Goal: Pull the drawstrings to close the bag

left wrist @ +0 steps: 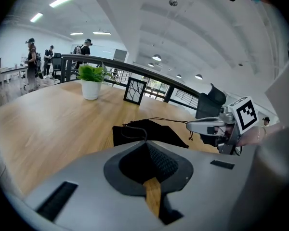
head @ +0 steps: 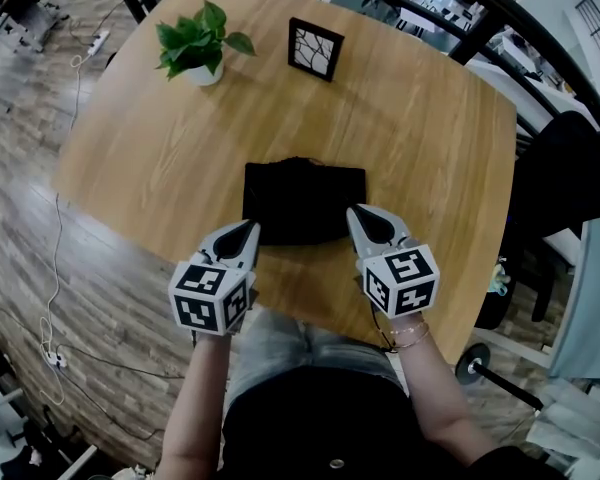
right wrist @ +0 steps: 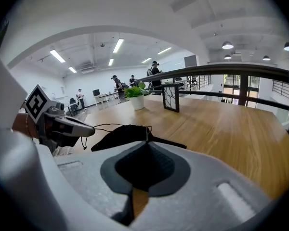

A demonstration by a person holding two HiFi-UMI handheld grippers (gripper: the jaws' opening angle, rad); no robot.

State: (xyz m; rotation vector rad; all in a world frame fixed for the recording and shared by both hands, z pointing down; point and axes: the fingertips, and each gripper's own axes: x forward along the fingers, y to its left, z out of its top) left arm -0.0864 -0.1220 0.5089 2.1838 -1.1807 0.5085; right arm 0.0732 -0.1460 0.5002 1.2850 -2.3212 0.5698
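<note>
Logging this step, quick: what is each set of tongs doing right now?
Left tongs: closed, pinching a drawstring of the black bag.
Right tongs: closed, pinching the other drawstring.

Wooden table [head: 430, 138], grey plank floor [head: 20, 218], black railing [right wrist: 231, 71], ceiling strip lights [right wrist: 118, 45].

Left gripper [head: 250, 227] and right gripper [head: 353, 212] are light grey with black pads [left wrist: 160, 161] and black-and-white marker cubes [head: 212, 296], plus black top [head: 325, 420], faded jeans [head: 280, 340], thin bracelets [head: 410, 336].
</note>
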